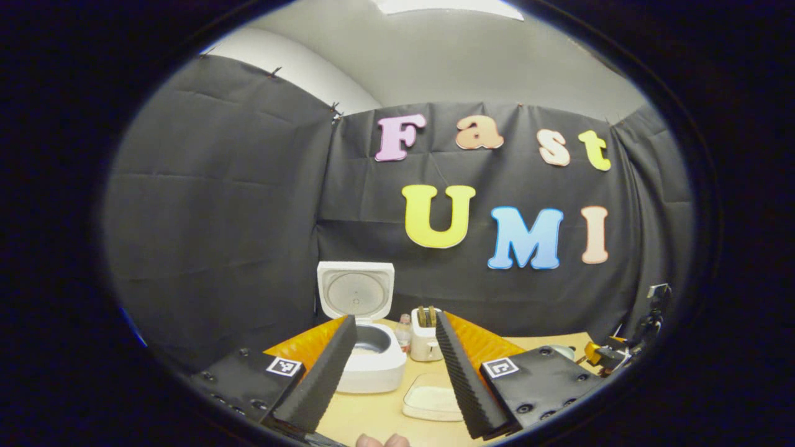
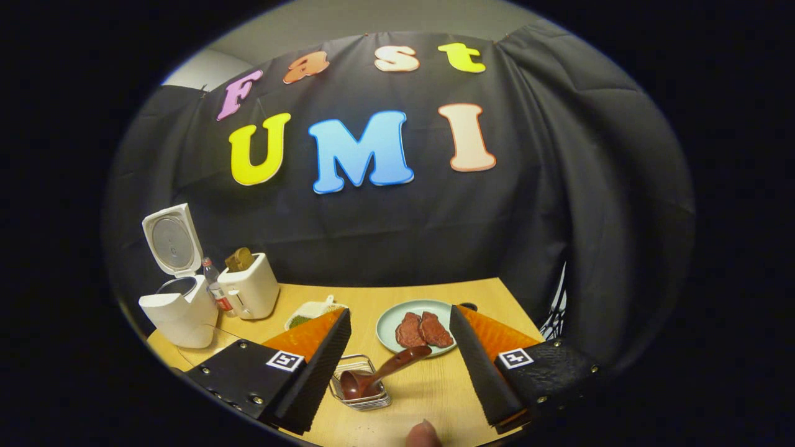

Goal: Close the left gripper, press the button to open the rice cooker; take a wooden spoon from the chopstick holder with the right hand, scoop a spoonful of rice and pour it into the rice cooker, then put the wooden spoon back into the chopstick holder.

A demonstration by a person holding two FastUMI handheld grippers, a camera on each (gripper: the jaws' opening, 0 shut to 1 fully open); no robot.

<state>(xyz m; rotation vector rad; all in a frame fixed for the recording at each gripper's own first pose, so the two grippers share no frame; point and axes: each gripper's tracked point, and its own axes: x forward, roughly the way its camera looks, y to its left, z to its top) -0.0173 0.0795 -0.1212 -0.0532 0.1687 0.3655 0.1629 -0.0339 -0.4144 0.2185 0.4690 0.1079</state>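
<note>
The white rice cooker (image 1: 372, 366) stands open with its lid (image 1: 355, 292) upright; it is also at the left of the right gripper view, rice cooker (image 2: 180, 313). A shallow white tray of rice (image 1: 431, 397) lies in front of it. My left gripper (image 1: 394, 320) is open and empty, hanging before the cooker and tray. The dark wooden spoon (image 2: 382, 371) rests with its bowl in the wire chopstick holder (image 2: 361, 397), handle slanting up to the right. My right gripper (image 2: 400, 313) is open above the spoon, not touching it.
A white toaster (image 2: 251, 288) and a small bottle (image 2: 214, 288) stand right of the cooker. A pale green plate (image 2: 386, 326) with two pieces of meat sits behind the holder, and a small white dish (image 2: 307, 313) lies to its left. The other gripper (image 1: 612, 355) shows at the far right.
</note>
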